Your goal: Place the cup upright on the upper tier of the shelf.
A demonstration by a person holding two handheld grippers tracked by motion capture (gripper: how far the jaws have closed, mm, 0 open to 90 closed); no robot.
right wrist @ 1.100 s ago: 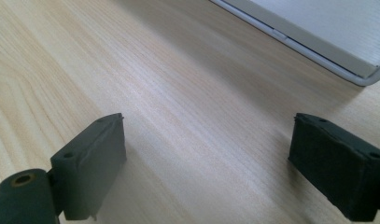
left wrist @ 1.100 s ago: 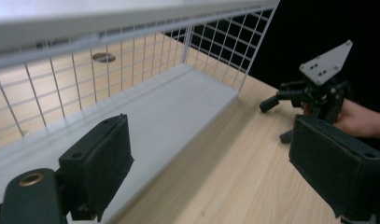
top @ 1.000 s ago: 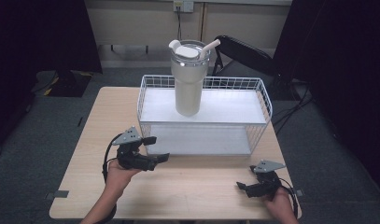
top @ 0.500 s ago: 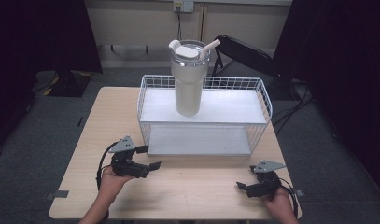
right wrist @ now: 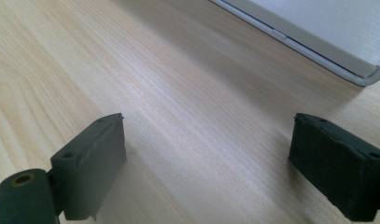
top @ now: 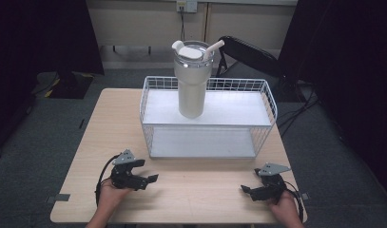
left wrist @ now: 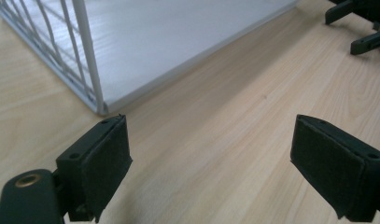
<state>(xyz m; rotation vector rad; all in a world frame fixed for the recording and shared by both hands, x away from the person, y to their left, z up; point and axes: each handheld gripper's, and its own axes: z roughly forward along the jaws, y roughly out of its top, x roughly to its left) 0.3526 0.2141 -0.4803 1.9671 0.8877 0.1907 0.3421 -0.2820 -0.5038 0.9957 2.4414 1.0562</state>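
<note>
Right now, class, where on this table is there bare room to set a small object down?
Free: the table strip between the left tool and right tool, and the wide margin left of the wire rack. Crowded: the rack's top shelf around the tumbler.

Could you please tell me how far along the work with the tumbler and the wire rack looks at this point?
The tumbler already stands upright on the wire rack's upper shelf, untouched. Nothing is in hand: the left gripper and right gripper sit open near the table's front edge. Possibly nothing remains, though I cannot be sure.
</note>
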